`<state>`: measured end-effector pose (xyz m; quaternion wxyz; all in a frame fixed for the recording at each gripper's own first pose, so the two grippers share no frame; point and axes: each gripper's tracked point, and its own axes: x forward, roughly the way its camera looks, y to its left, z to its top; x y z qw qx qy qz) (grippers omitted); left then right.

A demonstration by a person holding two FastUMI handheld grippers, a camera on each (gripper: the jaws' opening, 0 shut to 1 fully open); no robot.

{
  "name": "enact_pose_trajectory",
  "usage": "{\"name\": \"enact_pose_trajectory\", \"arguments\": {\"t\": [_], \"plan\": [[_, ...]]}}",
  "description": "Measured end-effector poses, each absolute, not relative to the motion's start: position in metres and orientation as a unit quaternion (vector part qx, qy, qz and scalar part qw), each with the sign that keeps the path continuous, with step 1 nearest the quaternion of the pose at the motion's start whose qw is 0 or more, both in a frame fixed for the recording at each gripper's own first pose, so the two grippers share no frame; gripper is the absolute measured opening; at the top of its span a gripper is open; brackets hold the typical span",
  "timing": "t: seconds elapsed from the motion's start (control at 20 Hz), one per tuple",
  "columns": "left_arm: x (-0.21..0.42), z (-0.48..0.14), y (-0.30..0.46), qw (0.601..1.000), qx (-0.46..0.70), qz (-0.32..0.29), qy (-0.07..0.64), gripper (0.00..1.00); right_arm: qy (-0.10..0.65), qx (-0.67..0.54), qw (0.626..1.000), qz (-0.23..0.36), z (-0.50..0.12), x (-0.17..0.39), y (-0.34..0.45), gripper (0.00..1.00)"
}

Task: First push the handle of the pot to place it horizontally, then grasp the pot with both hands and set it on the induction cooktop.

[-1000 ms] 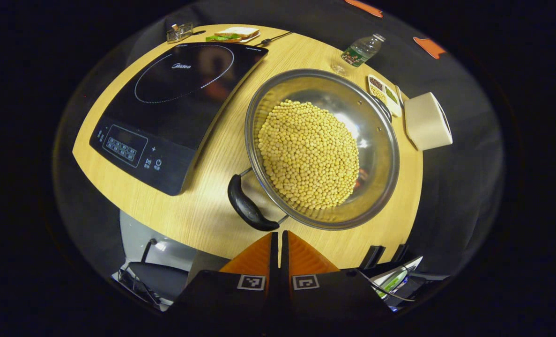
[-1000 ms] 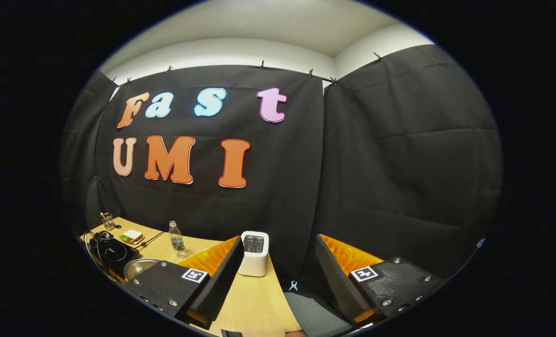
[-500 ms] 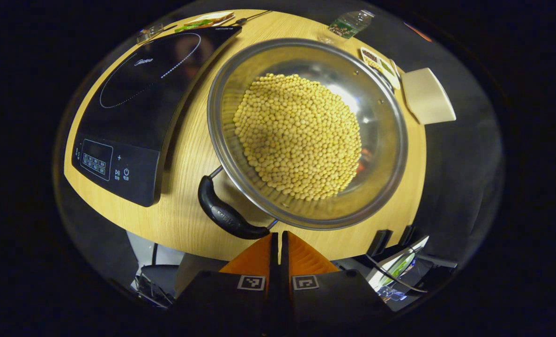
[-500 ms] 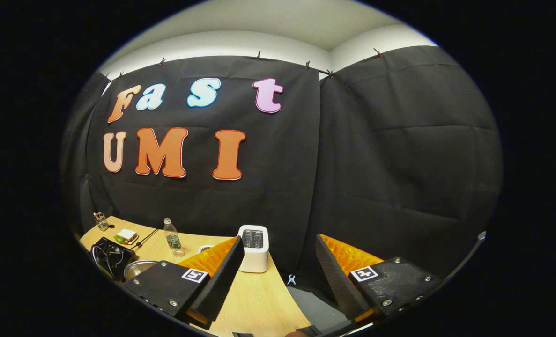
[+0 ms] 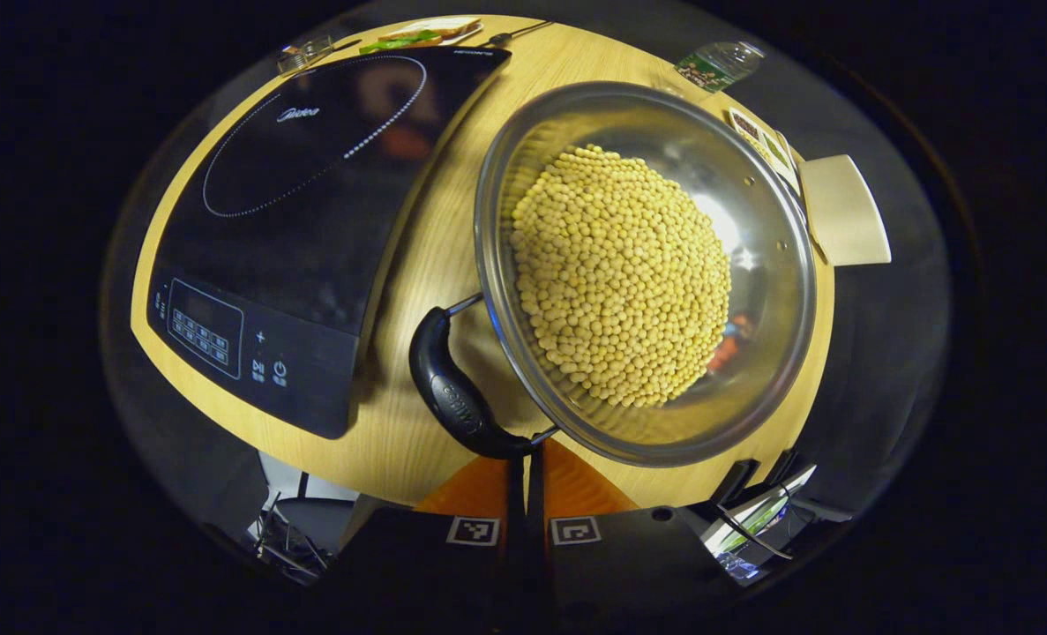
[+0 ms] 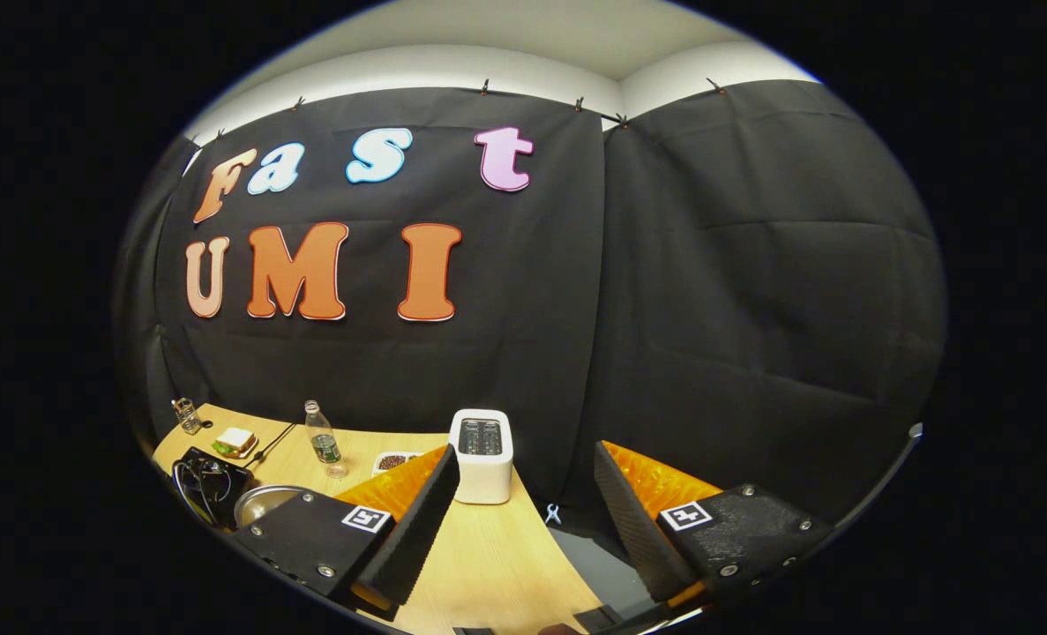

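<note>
A steel pot [image 5: 779, 265] heaped with yellow beans [image 5: 620, 273] stands on the wooden table [image 5: 426, 265], right of the black induction cooktop [image 5: 311, 194]. Its near black handle [image 5: 452, 392] points toward the table's front edge, slightly left. My left gripper [image 5: 523, 454] is shut, fingertips together right at the lower end of that handle, touching or nearly touching it. In the right gripper view my right gripper [image 6: 523, 494] is open and held high off to the side, with the pot's rim [image 6: 263, 498] small at the lower left.
A white toaster [image 5: 841, 212] [image 6: 481, 454] sits right of the pot, with a small seasoning tray [image 5: 757, 141] and a water bottle [image 5: 708, 66] [image 6: 320, 438] behind it. A sandwich plate [image 5: 417, 33] and a small glass [image 5: 298, 57] lie beyond the cooktop.
The left gripper has moved in and down on the pot's near handle, its tips now at the handle's end. The right gripper has drifted slightly and stays open.
</note>
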<state>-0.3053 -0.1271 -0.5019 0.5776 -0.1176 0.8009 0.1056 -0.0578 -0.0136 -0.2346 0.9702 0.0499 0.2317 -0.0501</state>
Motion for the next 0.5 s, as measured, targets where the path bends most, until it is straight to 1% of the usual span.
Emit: {"name": "enact_pose_trajectory", "arguments": {"t": [0.25,0.3,0.35,0.5], "plan": [[-0.285,-0.510,-0.110,0.596,-0.108,0.132,0.785,0.07,0.253,0.076,0.964,-0.044,-0.252,-0.060,0.013,0.95],[-0.280,-0.513,-0.107,0.603,-0.099,0.132,0.781,0.07,0.259,0.079,0.962,-0.041,-0.257,-0.060,0.020,0.98],[-0.274,-0.515,-0.103,0.609,-0.094,0.132,0.777,0.08,0.265,0.083,0.960,-0.036,-0.261,-0.059,0.027,0.96],[-0.257,-0.525,-0.088,0.632,-0.089,0.134,0.758,0.07,0.282,0.088,0.955,-0.014,-0.274,-0.059,0.053,0.95]]}}
